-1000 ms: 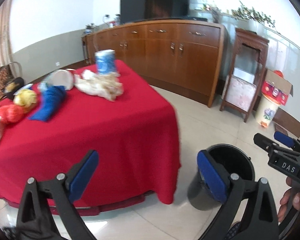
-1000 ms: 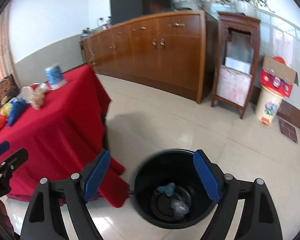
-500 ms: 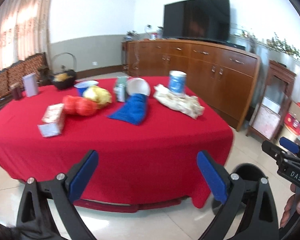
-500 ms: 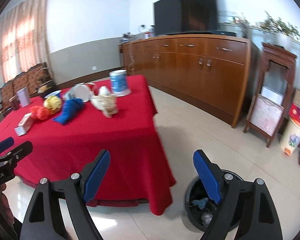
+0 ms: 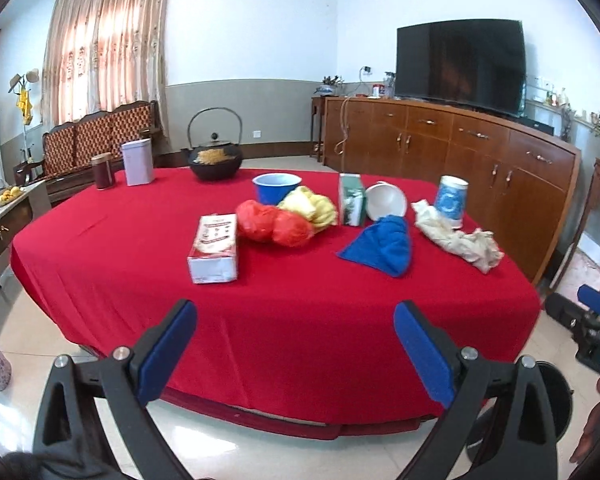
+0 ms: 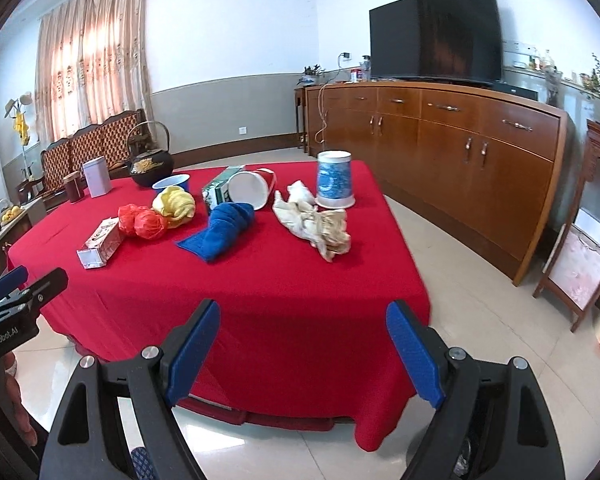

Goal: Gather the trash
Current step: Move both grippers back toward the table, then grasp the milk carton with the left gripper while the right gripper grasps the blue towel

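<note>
tablecloth (image 5: 140, 264): matt red cloth, smooth across my view
blue towel (image 5: 384, 246): soft nubby cloth
crumpled wrapper (image 5: 460, 240): creased paper, at 2 o'clock
red bags (image 5: 274, 226): thin glossy plastic
kettle (image 5: 215, 158): dull black metal, at 12 o'clock
sideboard (image 5: 460, 152): polished wood
floor (image 5: 220, 444): glossy tile
my pads (image 5: 168, 350): matt blue

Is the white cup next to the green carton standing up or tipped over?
Tipped over. The white cup lies on its side beside the green carton, its open mouth facing the camera.
</note>
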Available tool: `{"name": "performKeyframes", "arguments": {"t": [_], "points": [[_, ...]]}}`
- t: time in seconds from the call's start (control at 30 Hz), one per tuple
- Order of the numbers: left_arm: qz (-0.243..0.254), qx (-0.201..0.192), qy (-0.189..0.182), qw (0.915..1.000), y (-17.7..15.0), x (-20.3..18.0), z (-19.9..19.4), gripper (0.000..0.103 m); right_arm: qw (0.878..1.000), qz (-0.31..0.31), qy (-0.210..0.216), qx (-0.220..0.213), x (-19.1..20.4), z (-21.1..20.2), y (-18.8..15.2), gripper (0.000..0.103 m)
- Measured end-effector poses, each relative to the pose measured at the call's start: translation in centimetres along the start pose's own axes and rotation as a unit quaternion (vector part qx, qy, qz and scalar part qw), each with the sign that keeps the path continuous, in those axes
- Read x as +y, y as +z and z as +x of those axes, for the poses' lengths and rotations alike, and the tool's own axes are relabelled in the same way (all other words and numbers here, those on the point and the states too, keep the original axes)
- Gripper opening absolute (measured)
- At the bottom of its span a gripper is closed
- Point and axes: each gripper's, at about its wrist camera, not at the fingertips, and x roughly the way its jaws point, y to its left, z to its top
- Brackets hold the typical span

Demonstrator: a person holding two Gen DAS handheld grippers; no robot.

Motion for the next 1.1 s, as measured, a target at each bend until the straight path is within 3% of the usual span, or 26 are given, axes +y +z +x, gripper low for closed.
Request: {"name": "performKeyframes", "arguments": {"t": [0.37,0.67,0.87,1.0,1.07,1.1], "points": [[-0.025,0.001,0.037,0.9990,2.3,4.4,4.7,0.101,0.999,-0.025,0.036,0.011,5.4,6.6,3.0,0.087],[-0.033,0.033,0.081,0.9956,2.7,6.3,10.8,0.100,0.998,-0.026,0.042,0.046,8.5,14.6,4.9,0.087],[-0.060,0.056,0.084,0.9931,2.6,7.5,13.5,0.099,0.996,-0.027,0.039,0.073,9.4,18.9,5.4,0.086],[-0.055,0.062,0.083,0.9931,2.7,7.2,14.6,0.092,0.995,-0.014,0.043,0.090,9.3,20.7,5.4,0.071],[-0.054,0.067,0.081,0.9930,2.7,7.2,15.1,0.083,0.995,-0.018,0.044,0.087,9.4,20.7,5.5,0.065],[-0.056,0.071,0.077,0.9929,2.7,7.2,15.3,0.071,0.995,-0.021,0.047,0.085,9.5,20.7,5.6,0.057]]}}
